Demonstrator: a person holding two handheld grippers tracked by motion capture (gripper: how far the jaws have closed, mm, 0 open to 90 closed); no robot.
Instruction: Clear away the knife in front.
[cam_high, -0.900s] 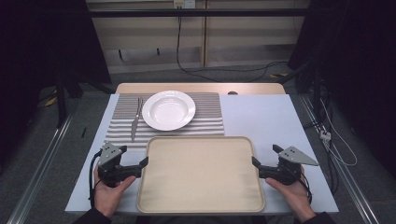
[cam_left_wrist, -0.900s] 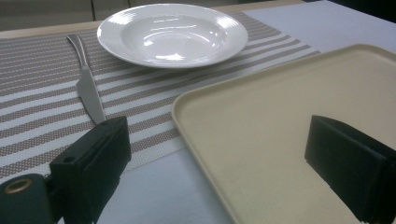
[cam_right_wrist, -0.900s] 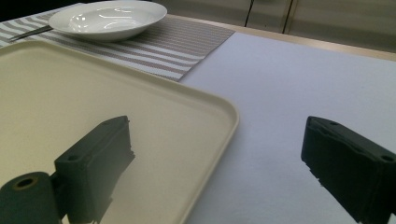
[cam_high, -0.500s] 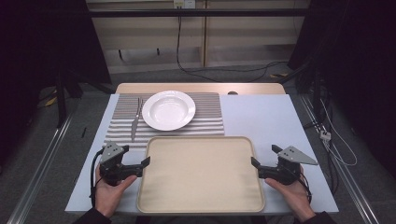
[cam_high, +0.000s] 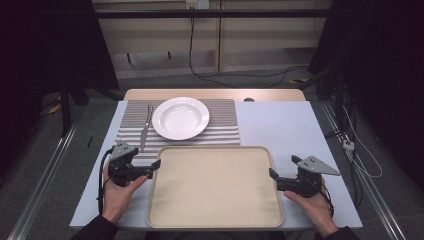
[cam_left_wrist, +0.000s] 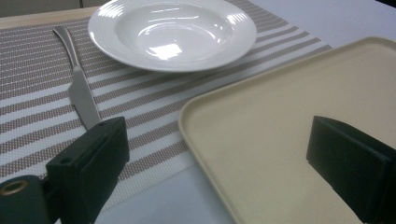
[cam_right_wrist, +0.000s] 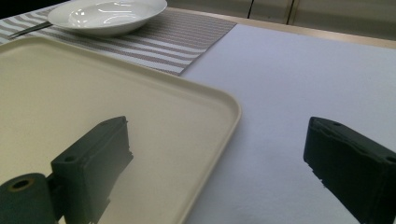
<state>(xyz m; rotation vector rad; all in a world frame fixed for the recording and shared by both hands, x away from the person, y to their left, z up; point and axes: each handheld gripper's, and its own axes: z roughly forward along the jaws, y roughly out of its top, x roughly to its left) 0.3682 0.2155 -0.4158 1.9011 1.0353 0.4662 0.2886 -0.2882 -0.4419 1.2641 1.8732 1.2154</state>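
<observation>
The left gripper (cam_high: 156, 165) has its jaws spread wide with nothing pinched, one over the left rim of the beige tray (cam_high: 215, 220) and the other over the striped placemat (cam_high: 225, 127) beside it. The right gripper (cam_high: 272, 174) is likewise spread and holds nothing, one jaw over the tray's right edge and the other over the white table (cam_high: 280, 120). The tray lies flat at the near side of the table between the two grippers; beyond it, a white plate (cam_high: 180, 117) sits on the placemat with a knife (cam_high: 145, 129) to its left.

Left claw (cam_high: 156, 165) has edged in toward the tray (cam_high: 215, 220); its tips now sit at the tray's left rim. Right claw (cam_high: 273, 174) likewise closed in on the tray's right rim.
</observation>
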